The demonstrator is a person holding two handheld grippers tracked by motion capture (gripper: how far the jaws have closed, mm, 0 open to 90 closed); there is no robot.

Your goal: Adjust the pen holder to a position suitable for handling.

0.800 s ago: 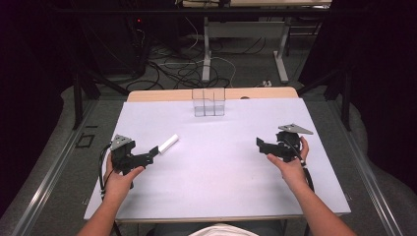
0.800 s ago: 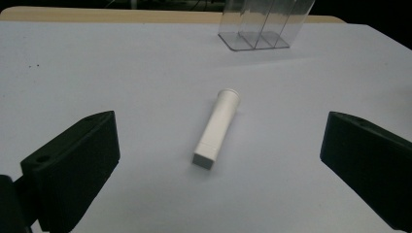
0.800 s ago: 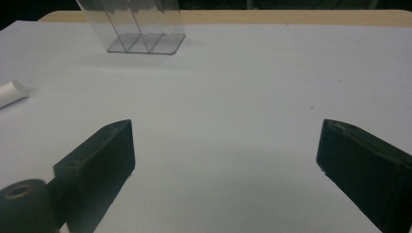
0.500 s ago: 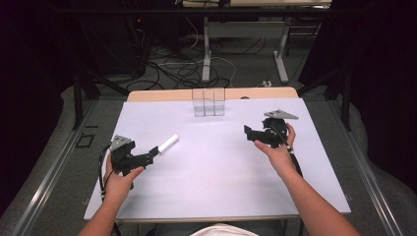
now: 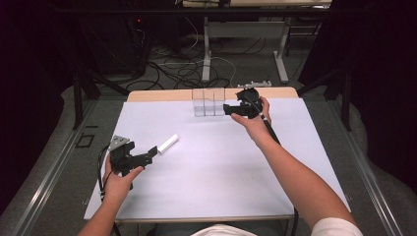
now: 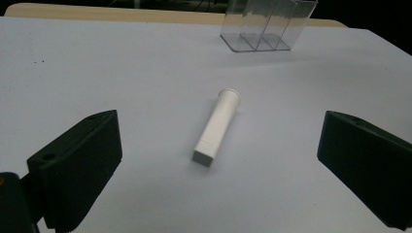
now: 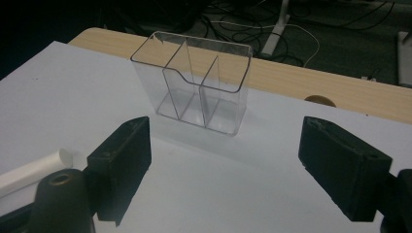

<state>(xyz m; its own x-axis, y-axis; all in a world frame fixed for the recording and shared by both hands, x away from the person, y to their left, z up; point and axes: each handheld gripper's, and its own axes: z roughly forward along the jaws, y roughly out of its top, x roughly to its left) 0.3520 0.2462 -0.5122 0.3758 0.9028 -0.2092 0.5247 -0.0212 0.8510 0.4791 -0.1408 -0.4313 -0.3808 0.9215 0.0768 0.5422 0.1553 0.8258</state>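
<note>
White paper covers our counter [image 5: 206, 187]. We judge the white tube [image 6: 216, 125], lying near the gaping left tongs [image 5: 151, 155], light, stiff, prone to rolling: grip mid-body. Right tongs [image 7: 221, 160], also apart, face the clear divided holder [image 7: 197, 80].

A lab or test room: a white-covered surface [image 5: 216, 172] stands among dark curtains, with loose cables [image 5: 182, 69] across the grey floor and bench legs [image 5: 206, 54] at the far side.

Open sheet [image 5: 216, 167] all around white tube [image 6: 216, 125]; clear divided holder [image 7: 197, 82] blocks far edge.
</note>
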